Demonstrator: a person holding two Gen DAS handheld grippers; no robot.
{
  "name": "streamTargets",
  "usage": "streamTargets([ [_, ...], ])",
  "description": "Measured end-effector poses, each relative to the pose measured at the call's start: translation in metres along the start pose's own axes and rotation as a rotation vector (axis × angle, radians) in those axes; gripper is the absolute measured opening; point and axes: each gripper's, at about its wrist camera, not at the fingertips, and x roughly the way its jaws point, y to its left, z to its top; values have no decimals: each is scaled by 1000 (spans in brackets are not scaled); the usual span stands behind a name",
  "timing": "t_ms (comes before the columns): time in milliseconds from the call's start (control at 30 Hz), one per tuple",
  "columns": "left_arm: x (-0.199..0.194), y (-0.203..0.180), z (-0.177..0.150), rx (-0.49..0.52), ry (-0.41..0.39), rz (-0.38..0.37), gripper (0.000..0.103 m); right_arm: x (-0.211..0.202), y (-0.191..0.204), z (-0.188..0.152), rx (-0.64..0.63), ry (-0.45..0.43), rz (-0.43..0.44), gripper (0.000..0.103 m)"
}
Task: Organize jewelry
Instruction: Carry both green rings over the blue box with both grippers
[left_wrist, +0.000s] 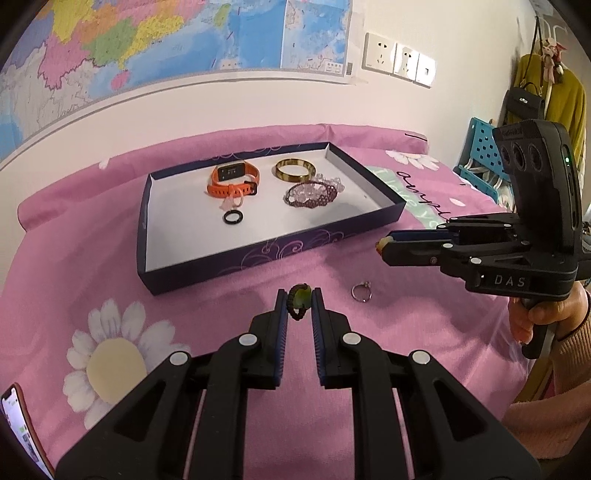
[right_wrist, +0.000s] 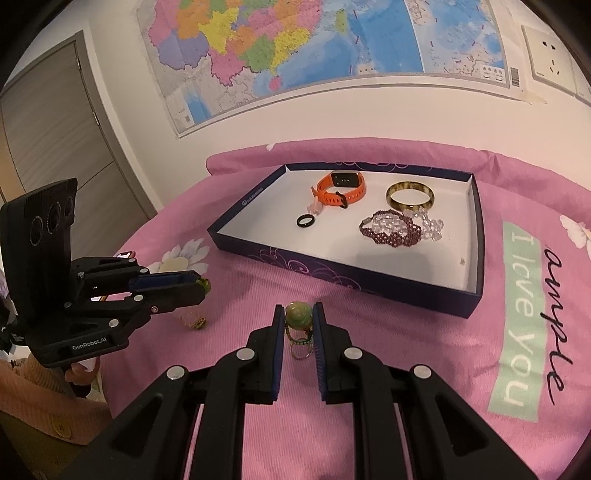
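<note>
Wall map (right_wrist: 295, 55), sockets (left_wrist: 397, 59), grey door (right_wrist: 55, 122).

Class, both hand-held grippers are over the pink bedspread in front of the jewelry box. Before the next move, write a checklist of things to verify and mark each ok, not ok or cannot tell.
1. Left hand-held gripper grips the green-stone ring between its pads: ok.
2. Right hand-held gripper grips the round green bead ring: ok.
3. Jewelry box is open, with bare white floor near its front wall: ok.
4. All loose pieces are collected: not ok; a silver ring lies on the bedspread.
5. Watch, bangle and bead bracelets lie away from the front drop area: ok.
6. How firmly either ring is held: cannot tell.
</note>
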Motion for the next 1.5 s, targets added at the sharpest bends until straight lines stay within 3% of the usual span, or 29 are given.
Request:
streamTargets([
  [833,12,11,30,-3,-41,32,13,9,-11,30,-24,-32,-23,13],
  [1500,43,27,56,-25,-37,84,13,34,-36,58,-23,-21,-68,13],
])
